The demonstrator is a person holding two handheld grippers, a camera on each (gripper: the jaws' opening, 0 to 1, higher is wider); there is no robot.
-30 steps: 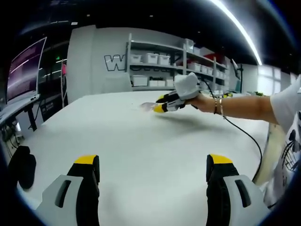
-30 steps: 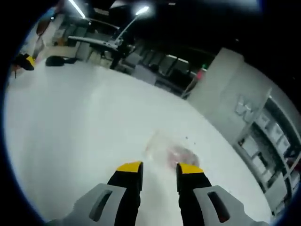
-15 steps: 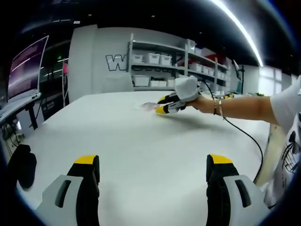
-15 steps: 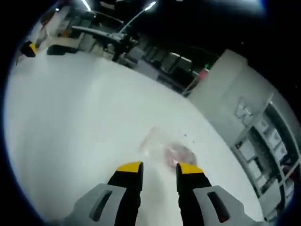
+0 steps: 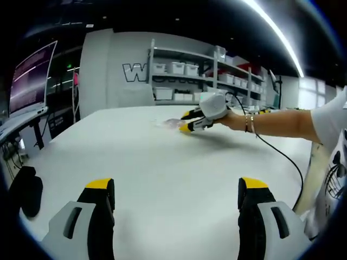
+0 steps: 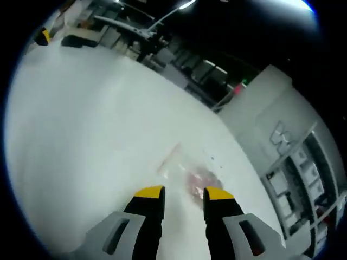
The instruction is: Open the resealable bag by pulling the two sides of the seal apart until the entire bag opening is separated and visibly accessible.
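Observation:
A clear resealable bag (image 6: 187,172) with something reddish inside lies flat on the white table (image 6: 81,135). My right gripper (image 6: 184,194) hovers just short of its near edge, jaws a little apart with nothing between them. In the left gripper view the bag (image 5: 172,122) is small and far off across the table, and the right gripper (image 5: 191,120) held by a hand (image 5: 230,118) points at it from the right. My left gripper (image 5: 176,187) stays low over the table's near part, jaws wide apart and holding nothing.
A black object (image 5: 24,190) lies at the table's left edge. A cable (image 5: 282,154) trails from the right gripper across the table toward the person's sleeve (image 5: 331,122). Shelves with white bins (image 5: 179,76) stand behind the table, and a monitor (image 5: 30,78) is off to the left.
The right gripper has sunk slightly toward the table and edged closer to the bag; its view has tilted. The left gripper has held still. Both jaw gaps are unchanged.

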